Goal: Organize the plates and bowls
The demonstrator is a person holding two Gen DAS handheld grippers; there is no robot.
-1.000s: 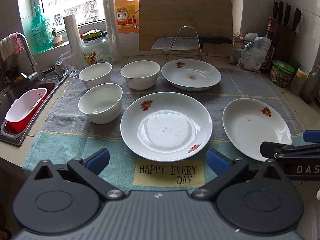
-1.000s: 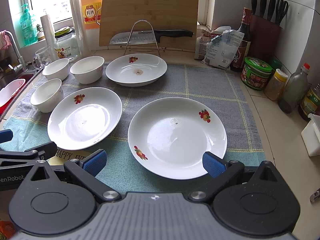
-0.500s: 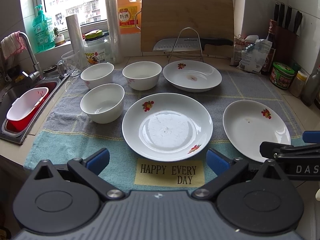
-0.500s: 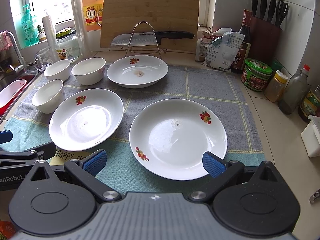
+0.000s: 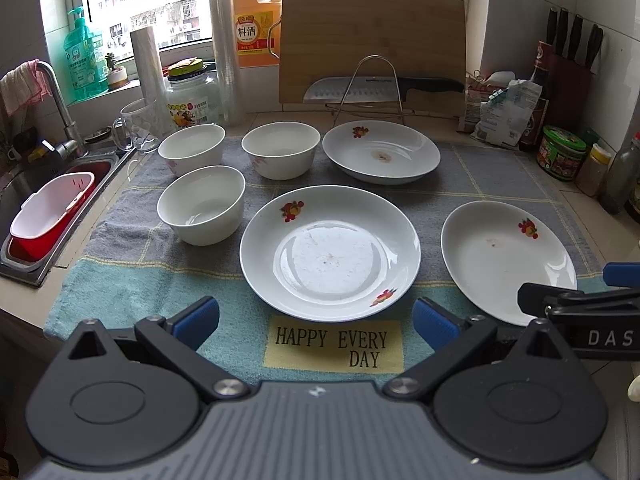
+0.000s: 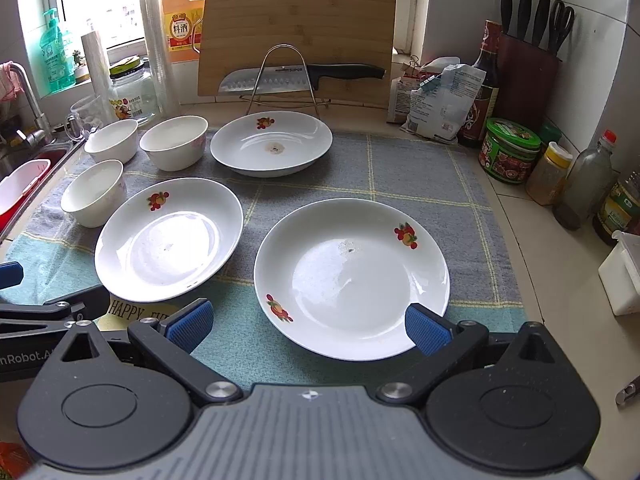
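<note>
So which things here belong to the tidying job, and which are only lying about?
For the job: three plates; three bowls.

Lying about: knife, cutting board, oil jug, green jar.

Three white plates with fruit prints lie on the checked towel: a middle plate just above the towel's "HAPPY EVERY DAY" label, a right plate at the towel's right edge, and a far plate at its back. Three white bowls sit on the towel's left part: a near bowl, a back-left bowl and a back-middle bowl. Off the towel's back right corner, one knife block holds four black-handled knives.
</note>
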